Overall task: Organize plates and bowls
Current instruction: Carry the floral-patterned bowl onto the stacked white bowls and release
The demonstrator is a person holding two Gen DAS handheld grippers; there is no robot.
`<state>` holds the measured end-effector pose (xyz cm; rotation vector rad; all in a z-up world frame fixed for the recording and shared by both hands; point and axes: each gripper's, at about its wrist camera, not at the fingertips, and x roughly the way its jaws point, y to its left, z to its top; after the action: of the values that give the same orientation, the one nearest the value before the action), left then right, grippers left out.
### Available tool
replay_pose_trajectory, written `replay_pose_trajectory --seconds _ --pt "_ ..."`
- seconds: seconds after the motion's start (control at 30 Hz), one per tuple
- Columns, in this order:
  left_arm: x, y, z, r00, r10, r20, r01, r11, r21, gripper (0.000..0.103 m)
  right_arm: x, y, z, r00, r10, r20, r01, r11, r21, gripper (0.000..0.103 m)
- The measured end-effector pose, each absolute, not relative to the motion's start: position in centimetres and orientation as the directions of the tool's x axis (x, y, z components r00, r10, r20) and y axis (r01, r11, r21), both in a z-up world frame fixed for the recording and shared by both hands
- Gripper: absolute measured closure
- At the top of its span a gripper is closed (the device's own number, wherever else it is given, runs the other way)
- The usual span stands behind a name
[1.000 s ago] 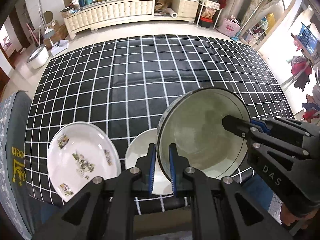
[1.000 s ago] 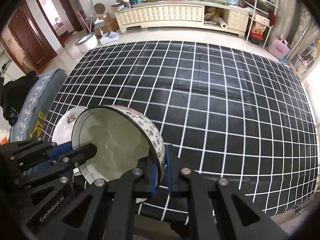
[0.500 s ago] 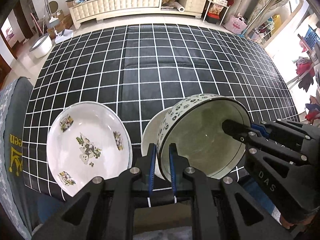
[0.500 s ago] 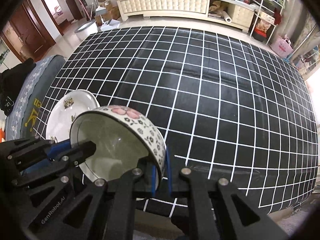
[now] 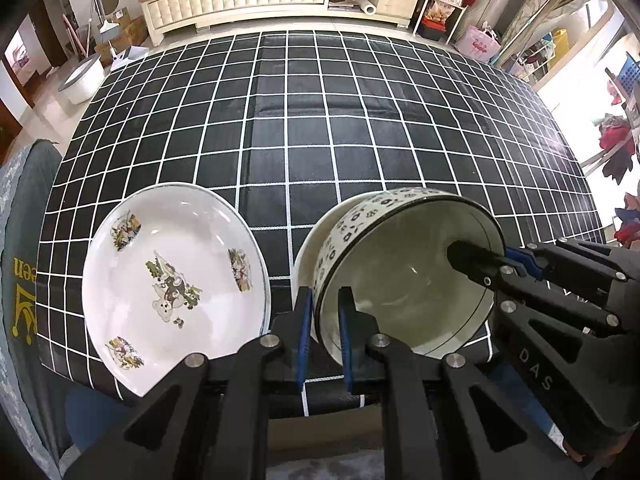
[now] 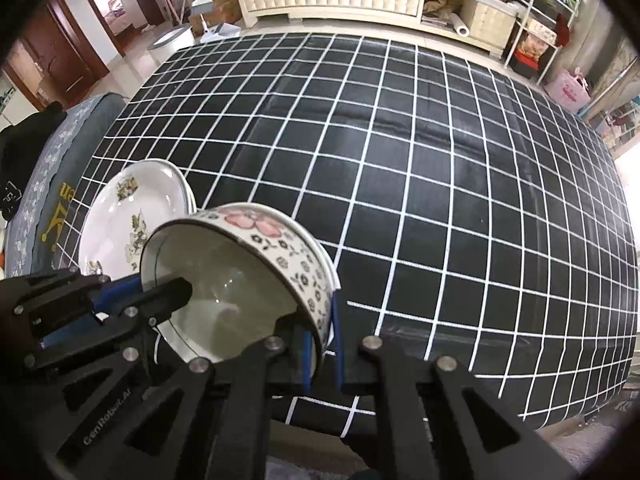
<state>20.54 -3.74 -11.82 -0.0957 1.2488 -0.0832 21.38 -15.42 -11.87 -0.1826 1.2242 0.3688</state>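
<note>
Bowl [image 5: 404, 276] with the flower print is hanging tilted over a white dish [image 5: 310, 248] on the tabletop [image 5: 360, 120], right beside the picture plate [image 5: 172, 276], so I'd say the risk is it coming down crooked and clacking rim-first into that dish, or twisting if one side lets go early. Left tongs [image 5: 323, 320] are clamped on the near-left rim, right tongs [image 6: 322, 340] pinched tight on the opposite rim, one finger of each inside the bowl.
</note>
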Motion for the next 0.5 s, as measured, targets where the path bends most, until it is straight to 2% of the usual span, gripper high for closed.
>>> replay_pose_trajectory --seconds 0.43,0.5 --pt "20.47 -3.12 -12.04 0.332 -0.157 -0.93 0.03 0.987 -0.156 0.092 21.7 -15.94 -12.33 0.276 0.194 -0.941 -0.359 0.929 0.087 0.09" --pt "20.56 -3.22 -11.79 0.338 -0.144 -0.93 0.032 0.989 -0.141 0.092 21.72 -16.08 -12.38 0.273 0.193 -0.942 -0.352 0.932 0.089 0.086"
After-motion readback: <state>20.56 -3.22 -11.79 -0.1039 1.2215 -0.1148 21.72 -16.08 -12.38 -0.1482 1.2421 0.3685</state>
